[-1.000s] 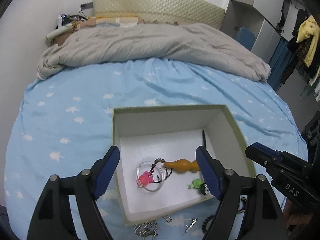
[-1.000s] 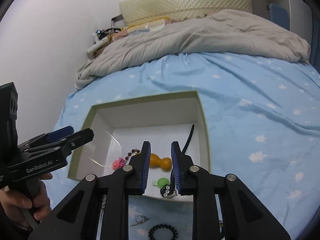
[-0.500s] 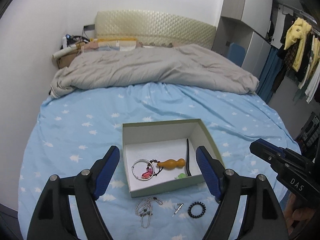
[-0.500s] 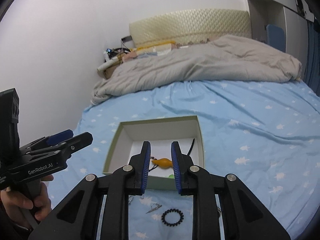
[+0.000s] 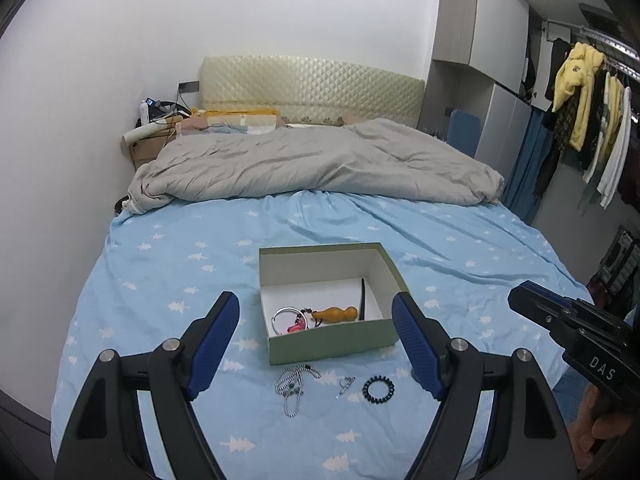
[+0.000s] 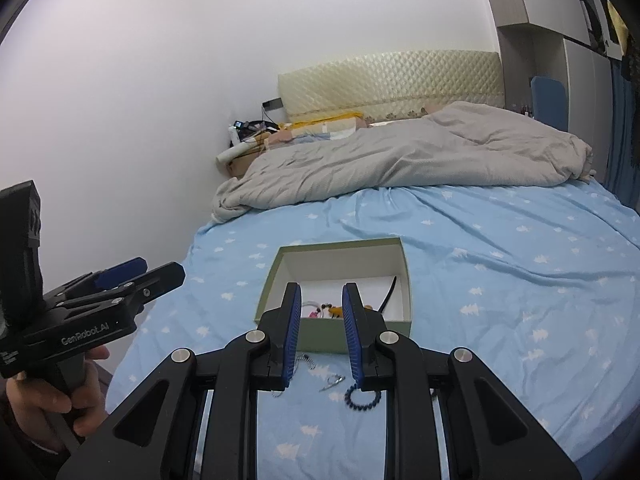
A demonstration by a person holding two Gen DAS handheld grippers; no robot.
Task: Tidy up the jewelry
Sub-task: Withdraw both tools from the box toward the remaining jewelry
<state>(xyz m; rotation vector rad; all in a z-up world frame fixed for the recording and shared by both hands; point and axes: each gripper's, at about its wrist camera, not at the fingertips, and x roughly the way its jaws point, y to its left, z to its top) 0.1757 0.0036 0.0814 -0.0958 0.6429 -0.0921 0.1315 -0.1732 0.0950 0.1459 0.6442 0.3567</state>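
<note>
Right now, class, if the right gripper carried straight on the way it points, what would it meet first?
Most likely the green box: the right gripper lines up with its near wall and the jewelry inside. Nothing sits between the narrowly parted, empty fingers and the box, though depth is hard to judge here.

"DAS" on right gripper [image 5: 536, 308]; "GenRobot.AI" on left gripper [image 6: 132, 276].

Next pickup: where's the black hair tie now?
In the left wrist view, the hair tie lies on the sheet before the box, right of the pin.
</note>
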